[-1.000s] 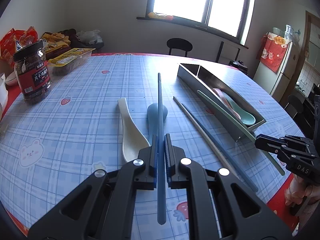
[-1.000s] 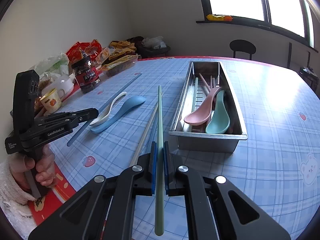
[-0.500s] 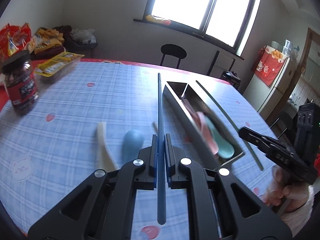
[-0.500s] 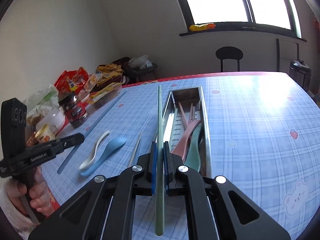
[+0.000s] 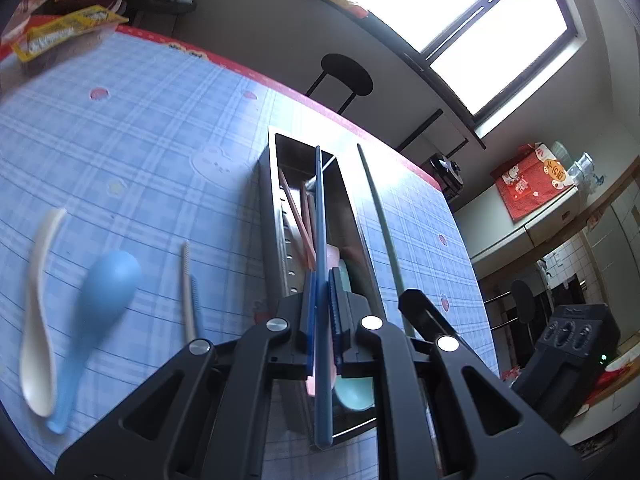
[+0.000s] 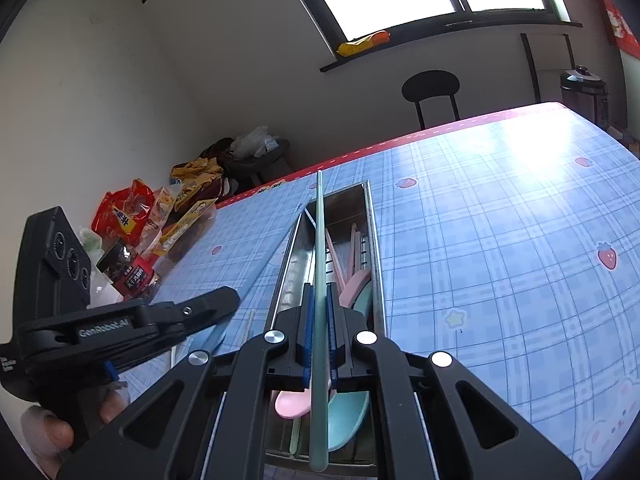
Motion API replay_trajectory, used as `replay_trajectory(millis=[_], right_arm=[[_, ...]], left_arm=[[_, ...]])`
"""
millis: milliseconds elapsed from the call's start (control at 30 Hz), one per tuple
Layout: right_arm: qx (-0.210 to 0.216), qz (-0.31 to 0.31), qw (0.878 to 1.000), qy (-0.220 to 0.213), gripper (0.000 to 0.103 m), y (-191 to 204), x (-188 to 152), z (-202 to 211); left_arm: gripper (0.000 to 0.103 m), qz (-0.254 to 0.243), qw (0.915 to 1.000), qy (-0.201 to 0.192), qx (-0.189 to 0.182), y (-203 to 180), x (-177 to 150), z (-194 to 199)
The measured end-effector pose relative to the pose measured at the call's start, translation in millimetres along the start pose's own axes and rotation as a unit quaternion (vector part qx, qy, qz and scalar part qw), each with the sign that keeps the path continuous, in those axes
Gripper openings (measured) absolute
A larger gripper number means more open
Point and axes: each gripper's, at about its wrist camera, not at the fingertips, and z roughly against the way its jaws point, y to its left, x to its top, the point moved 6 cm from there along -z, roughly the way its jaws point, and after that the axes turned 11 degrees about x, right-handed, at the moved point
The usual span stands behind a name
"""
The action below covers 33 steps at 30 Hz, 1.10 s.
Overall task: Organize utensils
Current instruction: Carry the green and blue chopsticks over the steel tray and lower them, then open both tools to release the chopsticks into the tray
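Left tool [image 5: 320, 304] clamps blue chopstick [image 5: 321, 216]; right tool [image 6: 318, 308] clamps green chopstick [image 6: 319, 248]. Both lifted off counter [image 6: 500, 240], now over steel utensil tray [image 6: 374, 240]; release pending.

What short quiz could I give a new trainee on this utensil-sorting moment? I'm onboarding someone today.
1. True or false: the left gripper has its jaws shut on a blue chopstick.
2. Which colour is the chopstick in the right gripper? A red, B pale green, C black.
3. Fill in: the pink spoon lies inside the metal ____.

Key: 1 true; 2 B; 3 tray.
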Motion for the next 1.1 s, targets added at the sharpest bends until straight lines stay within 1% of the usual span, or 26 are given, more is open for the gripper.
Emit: replay_trajectory(millis=[167,433,933,967,1033,1100], right_arm=[[-0.002,-0.026,1.0,0.006,0.007,-12,-3,-3],[-0.012,-0.032,0.999,0.022,0.007,-15,-12,-15],[-0.014,-0.037,0.999,0.028,0.007,-17,-14,-21],[-0.014,-0.037,0.999,0.028,0.007,-17,-14,-21],[-0.013,-0.037,0.999,0.022,0.009,-17,-12,-19],[-0.013,-0.034,0.999,0.016,0.01,-15,-10,-16]], left_arm=[[0.01,0.013,0.9999,0.008,0.006,-4,-7,-19],[0.01,0.014,0.9997,0.011,0.016,-5,-15,-33],[0.01,-0.003,0.9995,0.014,0.028,-10,-19,-40],[0.011,-0.007,0.9994,0.011,0.03,-11,-18,-39],[0.021,-0.012,0.9995,0.004,0.03,-13,-15,-36],[0.024,-0.017,0.9995,-0.005,0.027,-15,-10,-29]])
